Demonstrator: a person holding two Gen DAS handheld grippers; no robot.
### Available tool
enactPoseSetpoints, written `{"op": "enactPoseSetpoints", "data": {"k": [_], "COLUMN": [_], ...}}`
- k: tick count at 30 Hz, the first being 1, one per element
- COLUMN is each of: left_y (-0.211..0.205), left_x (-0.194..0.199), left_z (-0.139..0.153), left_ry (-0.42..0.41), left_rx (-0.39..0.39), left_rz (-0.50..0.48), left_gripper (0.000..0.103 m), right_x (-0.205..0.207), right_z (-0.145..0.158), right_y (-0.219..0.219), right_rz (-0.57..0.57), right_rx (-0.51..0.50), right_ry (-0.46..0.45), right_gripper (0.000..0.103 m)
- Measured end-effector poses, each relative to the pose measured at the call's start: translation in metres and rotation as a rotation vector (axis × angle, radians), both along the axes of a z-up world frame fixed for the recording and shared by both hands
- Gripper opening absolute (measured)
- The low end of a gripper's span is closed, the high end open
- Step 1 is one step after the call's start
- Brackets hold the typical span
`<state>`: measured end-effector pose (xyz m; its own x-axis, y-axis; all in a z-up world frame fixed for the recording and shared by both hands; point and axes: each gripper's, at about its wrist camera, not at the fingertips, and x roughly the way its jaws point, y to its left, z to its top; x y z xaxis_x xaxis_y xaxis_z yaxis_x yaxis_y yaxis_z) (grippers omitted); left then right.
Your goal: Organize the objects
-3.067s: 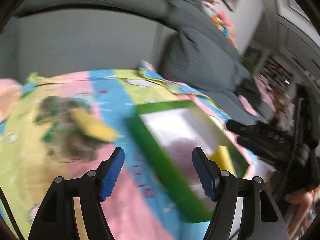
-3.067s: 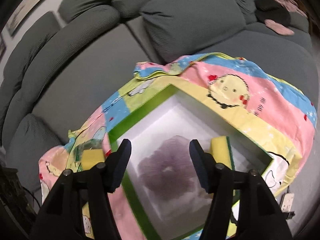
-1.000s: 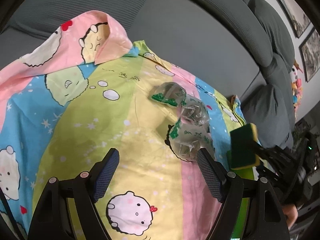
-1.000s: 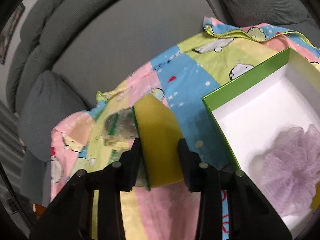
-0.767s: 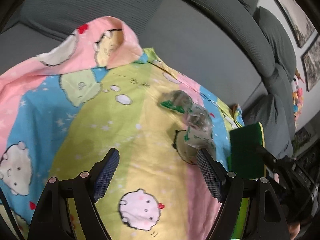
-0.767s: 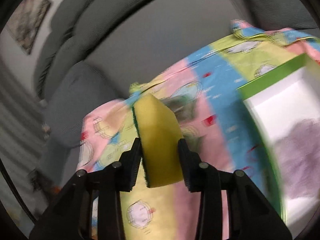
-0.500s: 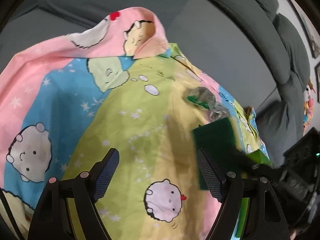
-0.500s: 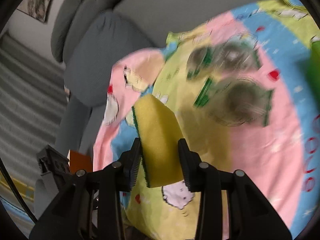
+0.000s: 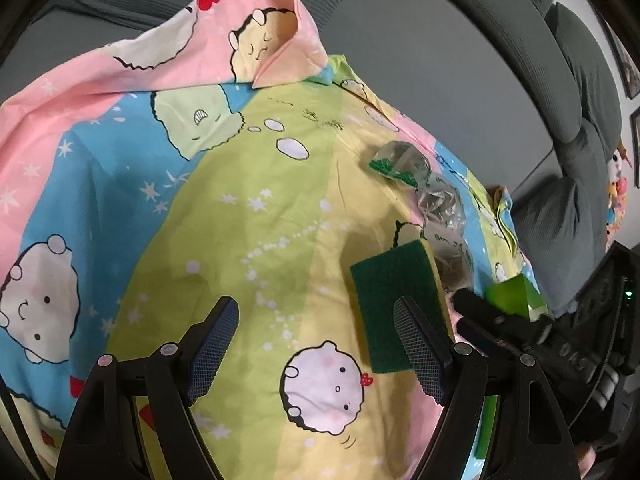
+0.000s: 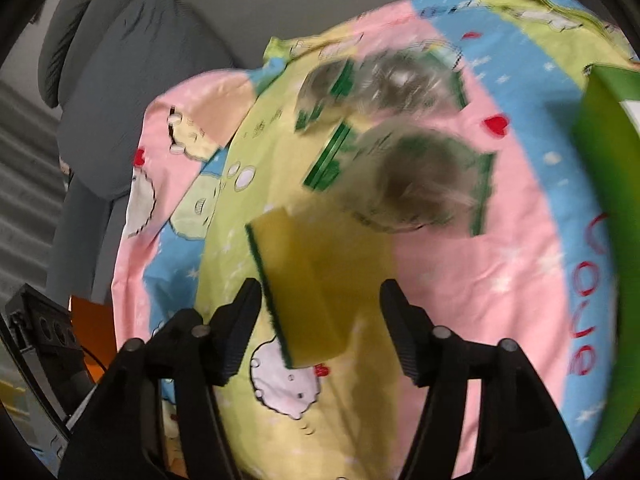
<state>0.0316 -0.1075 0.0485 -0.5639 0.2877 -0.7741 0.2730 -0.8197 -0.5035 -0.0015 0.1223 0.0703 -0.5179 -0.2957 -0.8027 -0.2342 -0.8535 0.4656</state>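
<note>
1. Left wrist view: left tool [image 9: 316,338] jaws apart, nothing between the pads, hovering over the cartoon sheet [image 9: 192,208] spread on the grey sofa [image 9: 460,52].
2. Same view: sponge [image 9: 390,304] seen green side toward the camera with a thin yellow edge, over the sheet, just in front of the left tool's right finger.
3. Clear wrapped packets [image 9: 436,204] with green print lie in a row on the sheet just beyond the sponge.
4. Right tool [image 9: 504,324] comes in from the right of the sponge; a green box [image 9: 514,292] corner shows just behind that tool.
5. Right wrist view: right tool [image 10: 320,316] jaws have just been opening and now stand apart; sponge [image 10: 308,280] sits between them, yellow face toward the camera, green layer on the left. A clear gap on the right pad side; left pad near the green edge, contact cannot be told.
6. Blurred packets [image 10: 404,168] beyond the sponge on the sheet [image 10: 520,240].
7. Green box [image 10: 608,152] at the right edge, well right of the sponge.
</note>
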Motion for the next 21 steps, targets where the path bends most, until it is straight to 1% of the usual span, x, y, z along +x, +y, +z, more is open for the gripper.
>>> {"op": "enactPoseSetpoints", "data": {"k": [4, 6, 8, 11, 14, 21], "left_y": [0.006, 0.010, 0.014, 0.017, 0.017, 0.011], "left_x": [-0.002, -0.002, -0.002, -0.003, -0.003, -0.002], "left_z": [-0.002, -0.002, -0.001, -0.003, -0.003, -0.004], "left_ry": [-0.022, -0.024, -0.025, -0.044, -0.051, -0.065], "left_rx": [0.010, 0.014, 0.014, 0.011, 0.009, 0.002], "left_rz": [-0.033, -0.052, -0.071, -0.084, -0.081, -0.065], "left_gripper": [0.080, 0.080, 0.080, 0.080, 0.080, 0.080], "right_x": [0.008, 0.007, 0.008, 0.007, 0.005, -0.006], "right_z": [0.007, 0.010, 0.014, 0.015, 0.014, 0.002], "right_y": [0.015, 0.016, 0.017, 0.012, 0.007, -0.006], "right_rz": [-0.042, -0.050, -0.049, -0.032, -0.011, 0.041], "right_rx": [0.001, 0.005, 0.006, 0.008, 0.004, -0.050], "right_ry": [0.032, 0.043, 0.063, 0.077, 0.071, 0.023], "right_gripper": [0.063, 0.061, 0.051, 0.048, 0.049, 0.049]}}
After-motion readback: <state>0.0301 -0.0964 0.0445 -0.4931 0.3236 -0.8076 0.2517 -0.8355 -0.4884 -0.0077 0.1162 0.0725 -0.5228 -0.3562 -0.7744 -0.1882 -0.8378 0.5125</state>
